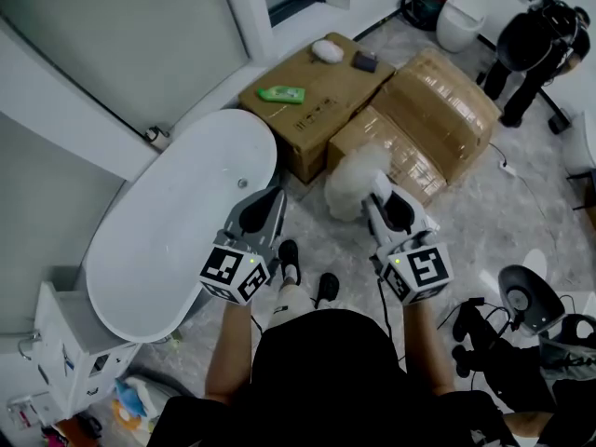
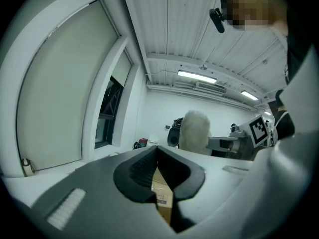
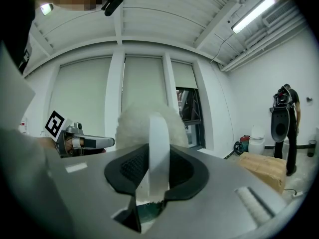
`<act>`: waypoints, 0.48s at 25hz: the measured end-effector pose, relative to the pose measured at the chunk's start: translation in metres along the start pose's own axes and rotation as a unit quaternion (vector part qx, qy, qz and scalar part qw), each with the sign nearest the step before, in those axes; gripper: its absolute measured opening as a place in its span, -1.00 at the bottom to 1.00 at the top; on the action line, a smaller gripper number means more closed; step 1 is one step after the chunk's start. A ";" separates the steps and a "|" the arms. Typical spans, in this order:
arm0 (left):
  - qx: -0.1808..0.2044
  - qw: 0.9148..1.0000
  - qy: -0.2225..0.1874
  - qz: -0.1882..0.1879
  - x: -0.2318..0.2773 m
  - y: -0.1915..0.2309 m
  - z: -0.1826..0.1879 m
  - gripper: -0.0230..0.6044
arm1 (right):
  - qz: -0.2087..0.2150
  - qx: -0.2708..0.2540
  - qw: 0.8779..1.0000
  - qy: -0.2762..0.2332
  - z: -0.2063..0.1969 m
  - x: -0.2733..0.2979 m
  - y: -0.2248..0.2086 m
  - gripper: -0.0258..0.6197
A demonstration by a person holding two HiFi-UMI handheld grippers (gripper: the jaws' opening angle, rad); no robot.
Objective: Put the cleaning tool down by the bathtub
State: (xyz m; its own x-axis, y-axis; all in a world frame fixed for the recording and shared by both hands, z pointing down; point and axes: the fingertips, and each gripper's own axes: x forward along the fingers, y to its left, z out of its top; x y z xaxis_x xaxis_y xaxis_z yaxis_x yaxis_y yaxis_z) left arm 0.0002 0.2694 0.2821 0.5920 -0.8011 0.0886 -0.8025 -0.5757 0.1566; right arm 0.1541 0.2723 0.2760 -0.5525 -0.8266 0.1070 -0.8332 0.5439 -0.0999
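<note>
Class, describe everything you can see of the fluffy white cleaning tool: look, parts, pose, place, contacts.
The cleaning tool is a white, fluffy, wool-like pad with a smooth white band on its back. The right gripper is shut on that band, holding the tool off the floor, in front of the cardboard boxes and right of the bathtub. Nothing else appears to touch it.

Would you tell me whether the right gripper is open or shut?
Shut on the cleaning tool; the jaws clamp its white handle.

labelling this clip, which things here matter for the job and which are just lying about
Job: fluffy cleaning tool, held in the right gripper; bathtub.
Lying about: cardboard boxes, green item, toilet.
</note>
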 end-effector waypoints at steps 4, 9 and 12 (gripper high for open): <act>0.004 1.000 0.007 0.002 -0.001 0.001 -0.001 -0.93 | 0.004 -0.002 1.000 0.003 0.001 0.003 0.001 -0.63; -0.005 1.000 0.013 0.003 0.001 0.012 -0.010 -0.93 | 0.010 0.002 1.000 0.005 -0.002 0.016 0.002 -0.63; -0.008 1.000 0.016 -0.002 0.009 0.019 -0.015 -0.93 | 0.009 0.002 1.000 0.013 -0.008 0.025 0.000 -0.63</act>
State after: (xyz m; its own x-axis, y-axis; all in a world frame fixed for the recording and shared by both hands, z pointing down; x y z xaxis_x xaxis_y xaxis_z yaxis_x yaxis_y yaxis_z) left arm -0.0091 0.2537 0.3002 0.5973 -0.7932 0.1187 -0.7991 -0.5760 0.1720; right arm 0.1402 0.2525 0.2863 -0.5680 -0.8127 0.1300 -0.8229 0.5581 -0.1063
